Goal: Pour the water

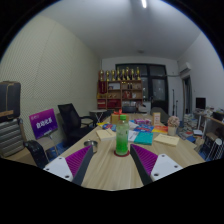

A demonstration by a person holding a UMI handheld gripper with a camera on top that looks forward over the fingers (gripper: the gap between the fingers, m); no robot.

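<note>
Your hand-held gripper point(110, 165) is spread, empty. The green bottle point(122, 140) ahead on the worktop point(105, 172) likely flexes; grip mid-body, gently.

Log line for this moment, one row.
stage: approach | gripper: open, empty | clear green plastic bottle: upright on wooden table, just ahead of fingers | pour: not started
</note>
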